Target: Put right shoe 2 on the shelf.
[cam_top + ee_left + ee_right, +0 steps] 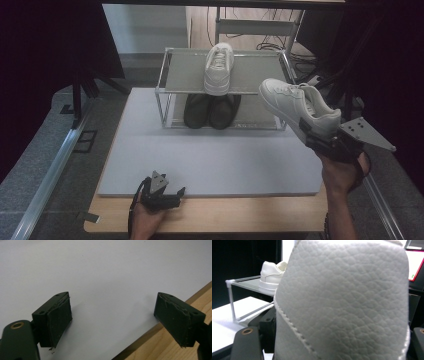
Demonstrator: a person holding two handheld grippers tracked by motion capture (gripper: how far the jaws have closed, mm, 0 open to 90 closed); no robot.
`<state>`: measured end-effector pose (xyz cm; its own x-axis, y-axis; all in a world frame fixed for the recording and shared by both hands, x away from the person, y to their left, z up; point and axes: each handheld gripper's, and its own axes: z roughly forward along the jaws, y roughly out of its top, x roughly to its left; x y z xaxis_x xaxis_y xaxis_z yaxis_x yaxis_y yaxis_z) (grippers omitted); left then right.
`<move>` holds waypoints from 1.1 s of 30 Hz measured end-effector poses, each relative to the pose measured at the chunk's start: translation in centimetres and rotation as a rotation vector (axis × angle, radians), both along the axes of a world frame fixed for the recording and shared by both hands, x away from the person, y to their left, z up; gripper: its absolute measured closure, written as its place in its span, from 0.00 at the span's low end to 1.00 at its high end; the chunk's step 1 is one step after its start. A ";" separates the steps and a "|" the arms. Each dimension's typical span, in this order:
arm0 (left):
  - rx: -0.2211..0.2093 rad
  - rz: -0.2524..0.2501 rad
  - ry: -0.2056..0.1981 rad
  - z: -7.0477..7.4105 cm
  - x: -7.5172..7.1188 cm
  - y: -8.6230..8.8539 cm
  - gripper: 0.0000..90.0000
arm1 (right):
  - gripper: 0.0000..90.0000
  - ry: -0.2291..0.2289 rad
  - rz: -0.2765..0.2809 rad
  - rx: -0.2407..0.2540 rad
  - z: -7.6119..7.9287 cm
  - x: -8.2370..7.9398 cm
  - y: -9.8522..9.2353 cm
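A white leather sneaker, grained and stitched, is clamped at its heel by the right gripper; the left gripper is spread wide, empty.

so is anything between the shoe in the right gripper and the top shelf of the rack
Nothing visible blocks it. The white shoe hangs in the right gripper just right of the rack. The top shelf's right half is bare; the other white shoe sits mid-shelf, so aim right of it.

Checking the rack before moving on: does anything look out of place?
One white shoe sits alone on the rack's top shelf; its mate hangs in the right tongs, off the rack. The black pair below looks tidy.
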<state>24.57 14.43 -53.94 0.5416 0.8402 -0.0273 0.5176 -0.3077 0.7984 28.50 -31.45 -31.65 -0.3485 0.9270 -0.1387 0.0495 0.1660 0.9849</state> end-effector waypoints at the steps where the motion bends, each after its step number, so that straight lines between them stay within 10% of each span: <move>1: 0.000 0.000 0.000 0.0 0.0 0.0 0.16 | 0.24 0.001 -0.005 -0.001 0.0 0.4 0.2; 33: -0.003 -0.002 0.002 0.0 0.0 0.0 0.16 | 0.17 0.045 -0.156 0.019 -1.8 10.5 6.2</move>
<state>24.56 14.44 -53.95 0.5429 0.8392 -0.0310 0.5186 -0.3060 0.7984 39.04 -25.24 -33.41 -0.2053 0.9727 -0.1081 0.1173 0.1341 0.9840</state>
